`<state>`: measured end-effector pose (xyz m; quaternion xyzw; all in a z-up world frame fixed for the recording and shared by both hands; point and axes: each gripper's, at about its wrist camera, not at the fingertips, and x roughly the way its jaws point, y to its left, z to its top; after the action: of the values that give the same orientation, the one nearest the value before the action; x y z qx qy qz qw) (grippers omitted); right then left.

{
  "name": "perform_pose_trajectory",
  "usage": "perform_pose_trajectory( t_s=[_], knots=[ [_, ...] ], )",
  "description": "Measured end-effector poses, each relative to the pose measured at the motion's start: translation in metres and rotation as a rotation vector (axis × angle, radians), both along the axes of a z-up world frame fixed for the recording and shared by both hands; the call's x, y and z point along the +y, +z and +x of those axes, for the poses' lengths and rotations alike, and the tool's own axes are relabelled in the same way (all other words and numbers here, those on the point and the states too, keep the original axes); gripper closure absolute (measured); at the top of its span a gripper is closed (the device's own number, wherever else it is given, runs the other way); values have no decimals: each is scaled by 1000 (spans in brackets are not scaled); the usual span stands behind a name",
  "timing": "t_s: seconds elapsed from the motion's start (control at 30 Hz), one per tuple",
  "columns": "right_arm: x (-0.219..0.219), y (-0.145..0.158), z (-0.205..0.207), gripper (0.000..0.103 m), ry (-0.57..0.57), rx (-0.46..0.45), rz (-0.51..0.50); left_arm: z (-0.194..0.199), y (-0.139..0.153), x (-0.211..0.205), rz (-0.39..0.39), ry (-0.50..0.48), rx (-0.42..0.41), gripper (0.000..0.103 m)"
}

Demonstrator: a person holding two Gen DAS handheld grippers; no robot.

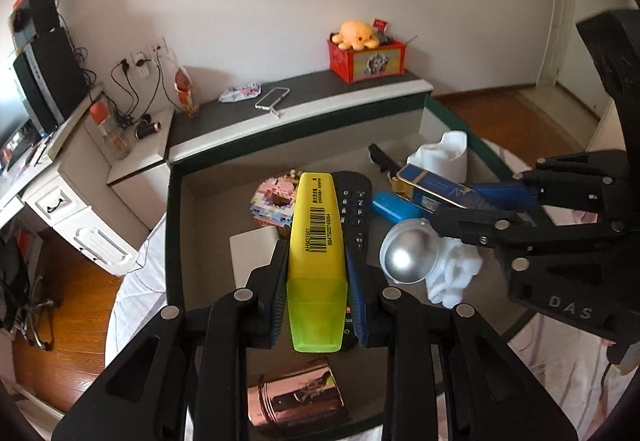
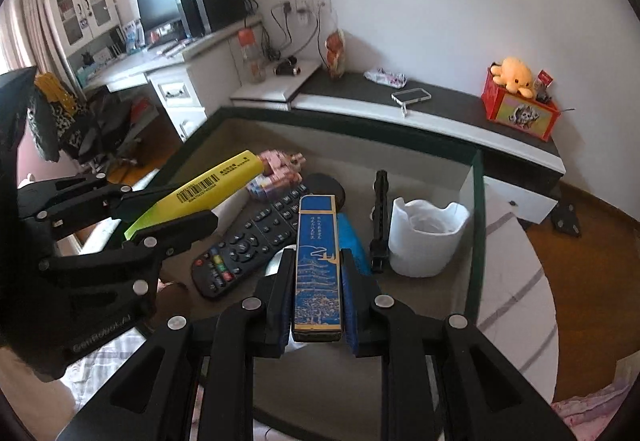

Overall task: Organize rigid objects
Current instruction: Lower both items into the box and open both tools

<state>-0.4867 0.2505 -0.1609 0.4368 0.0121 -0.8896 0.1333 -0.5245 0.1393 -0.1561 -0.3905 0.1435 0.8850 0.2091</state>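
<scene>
The left gripper (image 1: pixel 316 265) is grasping a yellow highlighter (image 1: pixel 317 241) between its jaws, with the pen pointing forward and its barcode label facing up. The right gripper (image 2: pixel 318 281) is clenching on a blue box (image 2: pixel 318 265) with a gold drawing, also held lengthwise between the jaws. Both things are hanging above a large shallow tray (image 2: pixel 476 201) with a dark green rim. In the tray a black remote control (image 2: pixel 256 241) is lying under the two held things, and a pink block model (image 2: pixel 276 169) is sitting behind it. A white cup (image 2: pixel 426 241) is standing to the right, with a thin black stick-like thing (image 2: pixel 380 217) just beside it. A silver ball (image 1: pixel 404 257) and a pink shiny can (image 1: pixel 296 397) are also lying in the tray.
</scene>
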Motion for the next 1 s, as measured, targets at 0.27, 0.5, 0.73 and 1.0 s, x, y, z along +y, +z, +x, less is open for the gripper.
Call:
perform_pose_trajectory(
  t_s=[0.27, 0.5, 0.73, 1.0],
  knots=[
    [5, -6, -10, 82, -38, -30, 55, -13, -14, 0, -45, 39, -28, 76],
    [6, -3, -11, 82, -41, -32, 40, -10, -12, -1, -46, 48, -28, 76],
    [5, 7, 2, 65, -49, -12, 36, 1, -1, -5, -21, 59, -12, 54],
    [8, 36, 30, 48, -44, 68, 40, 34, 22, -10, -11, 70, 62, 14]
  ],
)
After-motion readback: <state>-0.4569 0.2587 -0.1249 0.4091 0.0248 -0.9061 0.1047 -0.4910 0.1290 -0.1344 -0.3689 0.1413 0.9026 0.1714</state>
